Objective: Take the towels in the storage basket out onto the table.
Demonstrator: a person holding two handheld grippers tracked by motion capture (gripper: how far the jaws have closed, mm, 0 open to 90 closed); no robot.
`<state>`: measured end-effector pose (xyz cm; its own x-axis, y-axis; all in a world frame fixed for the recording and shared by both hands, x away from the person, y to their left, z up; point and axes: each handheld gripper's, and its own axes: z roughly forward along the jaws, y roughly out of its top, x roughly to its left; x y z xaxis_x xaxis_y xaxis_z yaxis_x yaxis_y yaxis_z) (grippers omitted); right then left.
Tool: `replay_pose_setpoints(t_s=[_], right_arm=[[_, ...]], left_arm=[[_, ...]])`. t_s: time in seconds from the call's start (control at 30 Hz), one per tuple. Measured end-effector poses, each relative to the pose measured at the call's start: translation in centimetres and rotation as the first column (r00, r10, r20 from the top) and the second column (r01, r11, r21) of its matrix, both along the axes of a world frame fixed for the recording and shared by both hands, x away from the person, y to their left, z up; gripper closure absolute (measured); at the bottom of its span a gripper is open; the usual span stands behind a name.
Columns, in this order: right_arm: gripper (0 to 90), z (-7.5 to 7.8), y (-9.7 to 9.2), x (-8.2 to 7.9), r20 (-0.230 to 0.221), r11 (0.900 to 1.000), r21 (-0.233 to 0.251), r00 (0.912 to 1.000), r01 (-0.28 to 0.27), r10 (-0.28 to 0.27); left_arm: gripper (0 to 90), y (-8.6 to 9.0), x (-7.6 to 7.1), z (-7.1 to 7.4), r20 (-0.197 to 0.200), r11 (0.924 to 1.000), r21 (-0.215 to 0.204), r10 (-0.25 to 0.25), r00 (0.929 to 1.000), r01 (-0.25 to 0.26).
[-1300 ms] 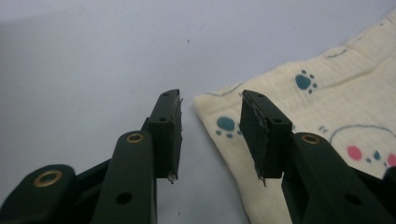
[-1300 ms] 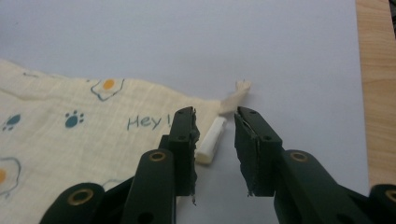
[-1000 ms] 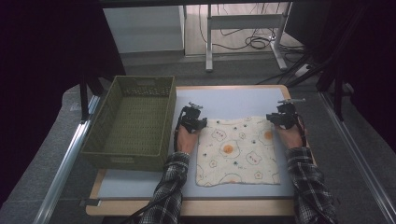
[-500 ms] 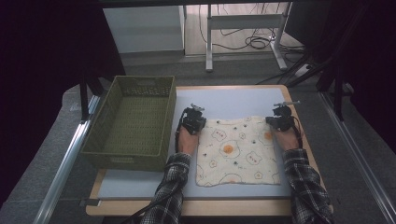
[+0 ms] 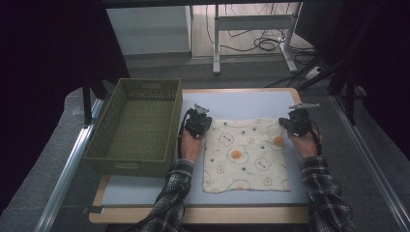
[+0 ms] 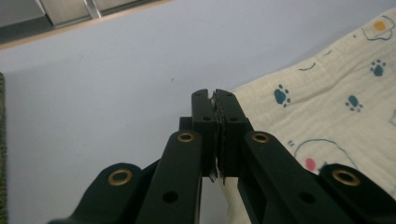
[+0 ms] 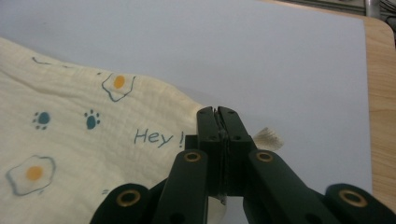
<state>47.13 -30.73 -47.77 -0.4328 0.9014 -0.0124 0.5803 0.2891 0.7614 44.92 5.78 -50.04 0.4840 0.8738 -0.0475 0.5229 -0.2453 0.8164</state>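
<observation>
A cream cloth (image 5: 246, 157) printed with fried eggs and paw marks lies spread on the pale blue mat. My left gripper (image 5: 200, 120) is at its far left corner. In the left gripper view the black jaws (image 6: 215, 100) are shut with the cloth's edge (image 6: 327, 107) pinched between them. My right gripper (image 5: 291, 122) is at the far right corner. Its jaws (image 7: 218, 113) are shut on the cloth (image 7: 84, 135), and a frayed tip (image 7: 268, 138) pokes out beside them. Both corners are raised slightly off the mat.
A green woven basket (image 5: 171, 125) stands empty at the left, close beside my left hand. The wooden table edge (image 5: 290, 92) runs along the far and right sides. Bare blue mat (image 5: 241, 104) lies beyond the cloth.
Both pairs of jaws have closed on the cloth's far corners. Both hands have risen a little, taking the corners up with them.
</observation>
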Motion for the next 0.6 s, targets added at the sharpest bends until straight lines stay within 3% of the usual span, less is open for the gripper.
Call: replay_pose_setpoints(t_s=[0.3, 0.6], right_arm=[[89.0, 1.0, -0.9, -2.8, 0.02, 0.999, -0.001, 0.9988, -0.045, 0.045], [88.8, 1.9, -1.9, -6.0, 0.05, 0.9941, 0.057, 0.9948, -0.092, 0.089]], left_arm=[[88.2, -0.1, -2.4, 0.5, 0.027, 0.9991, -0.006, -0.042, 0.9987, 0.042], [88.0, 0.2, -4.8, 0.7, 0.043, 0.9971, -0.022, -0.072, 0.9965, 0.073]])
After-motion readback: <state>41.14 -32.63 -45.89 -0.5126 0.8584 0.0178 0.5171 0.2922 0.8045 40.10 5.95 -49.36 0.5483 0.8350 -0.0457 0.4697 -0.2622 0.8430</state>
